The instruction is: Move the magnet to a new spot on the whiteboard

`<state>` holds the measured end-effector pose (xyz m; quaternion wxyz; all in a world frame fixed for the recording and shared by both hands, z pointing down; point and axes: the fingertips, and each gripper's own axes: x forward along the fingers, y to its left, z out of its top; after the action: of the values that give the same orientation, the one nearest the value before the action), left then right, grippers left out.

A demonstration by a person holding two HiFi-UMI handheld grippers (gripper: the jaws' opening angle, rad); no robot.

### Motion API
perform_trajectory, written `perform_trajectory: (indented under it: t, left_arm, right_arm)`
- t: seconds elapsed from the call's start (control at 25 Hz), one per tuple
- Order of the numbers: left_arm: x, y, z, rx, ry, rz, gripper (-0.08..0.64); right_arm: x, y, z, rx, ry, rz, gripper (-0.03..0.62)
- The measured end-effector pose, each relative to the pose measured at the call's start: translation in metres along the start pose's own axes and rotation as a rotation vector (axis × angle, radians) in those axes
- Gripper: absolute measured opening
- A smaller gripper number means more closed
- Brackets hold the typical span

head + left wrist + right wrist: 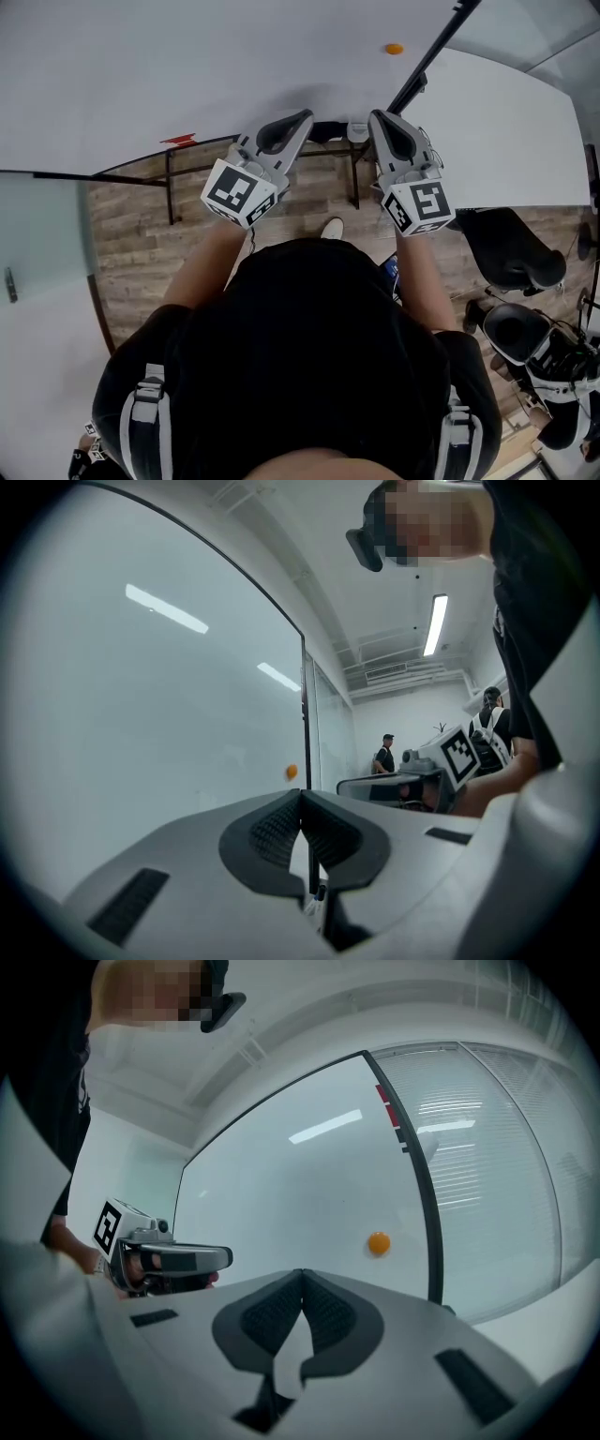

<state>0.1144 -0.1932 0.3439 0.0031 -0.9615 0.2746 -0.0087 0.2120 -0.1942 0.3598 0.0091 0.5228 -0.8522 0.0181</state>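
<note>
Left gripper [302,797], right gripper [301,1274]: jaws pressed together, empty, held before chest, likely rest pose before reach. Magnet [394,49] stuck on whiteboard [187,66], well apart from both; right nearer.

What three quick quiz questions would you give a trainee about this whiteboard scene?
1. True or false: the right gripper holds the magnet.
2. Which colour is the magnet? A red, B orange, C blue.
3. Fill in: the left gripper's jaws are ____.
Key: 1 false, its jaws are shut on nothing and the magnet sits on the whiteboard; 2 B; 3 shut.
</note>
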Motion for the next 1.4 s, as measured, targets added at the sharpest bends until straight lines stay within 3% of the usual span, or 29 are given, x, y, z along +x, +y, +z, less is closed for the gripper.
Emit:
perform_trajectory:
  t: [0.32,0.64,1.4]
  left_arm:
    - [0.037,0.016,0.0,0.016,0.008,0.059,0.005]
    - [0.045,0.027,-0.001,0.019,0.005,0.102,0.005]
    - [0.029,0.055,-0.005,0.02,-0.001,-0.031,0.005]
  right_arm:
    - [0.026,-0.04,0.019,-0.079,-0.041,-0.011,0.003]
    - [0.038,-0.066,0.024,-0.083,-0.044,-0.059,0.012]
    - [0.055,-0.09,0.022,-0.127,-0.02,-0.372,0.104]
